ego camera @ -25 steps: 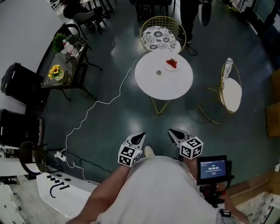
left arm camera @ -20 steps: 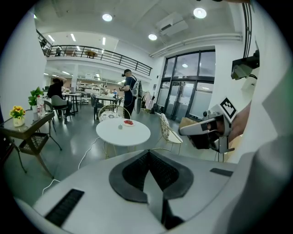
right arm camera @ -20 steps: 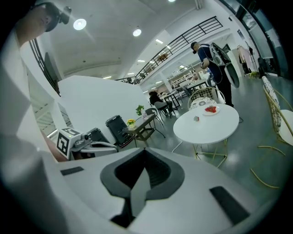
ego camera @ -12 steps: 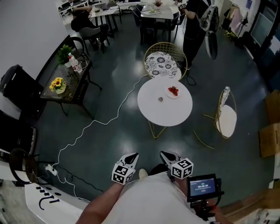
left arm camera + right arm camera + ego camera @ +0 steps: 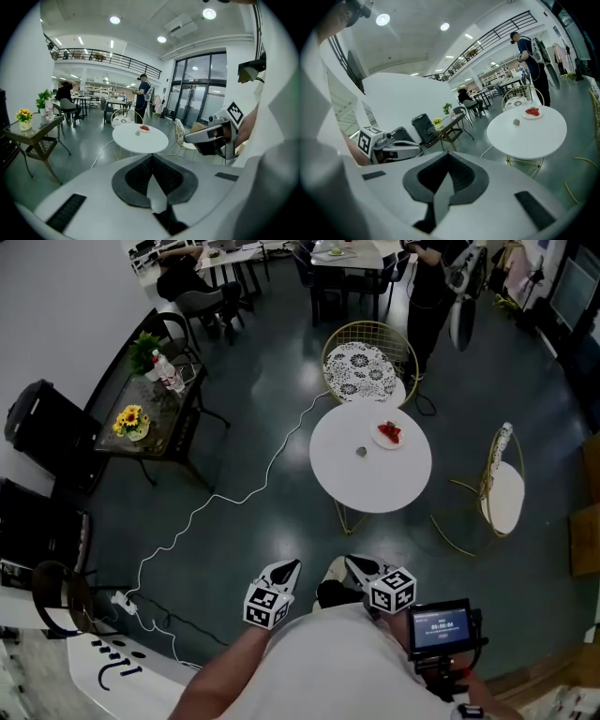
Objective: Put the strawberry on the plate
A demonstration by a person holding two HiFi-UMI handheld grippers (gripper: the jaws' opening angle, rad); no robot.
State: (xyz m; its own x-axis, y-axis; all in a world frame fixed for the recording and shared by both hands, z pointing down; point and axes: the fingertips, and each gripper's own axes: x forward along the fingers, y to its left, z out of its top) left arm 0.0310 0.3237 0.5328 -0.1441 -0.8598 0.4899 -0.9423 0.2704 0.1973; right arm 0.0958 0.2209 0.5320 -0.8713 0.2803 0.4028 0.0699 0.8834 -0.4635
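Observation:
A round white table stands a few steps ahead of me on the dark floor. On it sits a small white plate with red strawberry pieces, and a small greyish object lies beside it. My left gripper and right gripper are held close to the body, far from the table, both shut and empty. The left gripper view shows the plate beyond the meeting jaw tips of the left gripper. In the right gripper view the plate lies far off.
Two gold wire chairs flank the table. A white cable snakes over the floor at left. A dark side table with sunflowers and black chairs stand at left. A person stands at the back.
The head view has swung, so the table now sits lower and further right in it. Both grippers stay shut near the body.

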